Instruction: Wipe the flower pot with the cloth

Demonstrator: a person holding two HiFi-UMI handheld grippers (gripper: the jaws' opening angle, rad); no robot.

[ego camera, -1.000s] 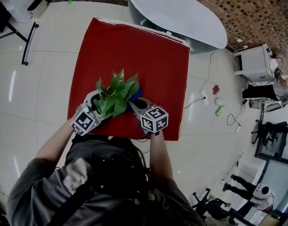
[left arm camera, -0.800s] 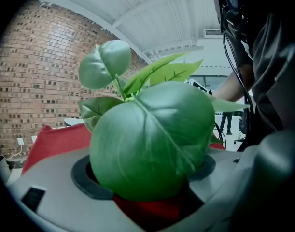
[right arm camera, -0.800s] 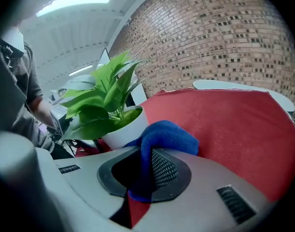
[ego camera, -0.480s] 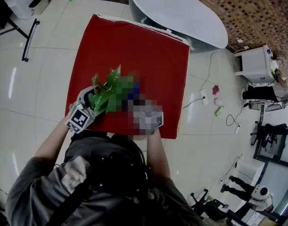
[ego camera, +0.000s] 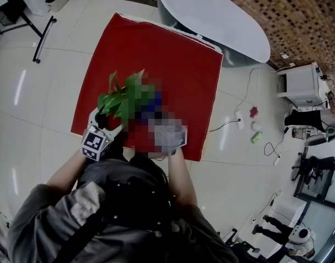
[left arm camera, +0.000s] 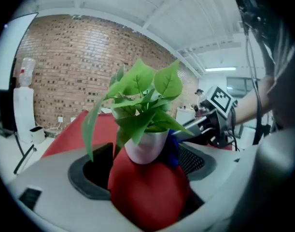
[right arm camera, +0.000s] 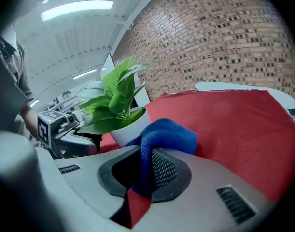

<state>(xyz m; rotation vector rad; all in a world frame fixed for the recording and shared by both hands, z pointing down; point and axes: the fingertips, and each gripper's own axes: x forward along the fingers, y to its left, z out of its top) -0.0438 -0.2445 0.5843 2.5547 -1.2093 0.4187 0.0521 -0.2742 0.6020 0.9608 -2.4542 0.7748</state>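
A small white flower pot (left arm camera: 146, 149) with a green leafy plant (ego camera: 123, 97) stands upright near the front edge of the red table (ego camera: 178, 64). My left gripper (left arm camera: 146, 154) is open, its jaws standing either side of the pot with small gaps. In the right gripper view the same pot (right arm camera: 128, 129) shows, with the left gripper (right arm camera: 65, 122) at its far side. My right gripper (right arm camera: 146, 149) is shut on a blue cloth (right arm camera: 166, 134), which bulges past the tips against the pot's side. In the head view a mosaic covers the right gripper and leaves hide the pot.
A white oval table (ego camera: 211, 15) stands behind the red one. A white cabinet (ego camera: 301, 84) is at the right, with cables and small items (ego camera: 254, 125) on the tiled floor. A metal stand leg (ego camera: 41, 32) is at the far left.
The plant and both grippers have shifted a little to the left along the table's front edge. The right gripper has kept the cloth against the pot.
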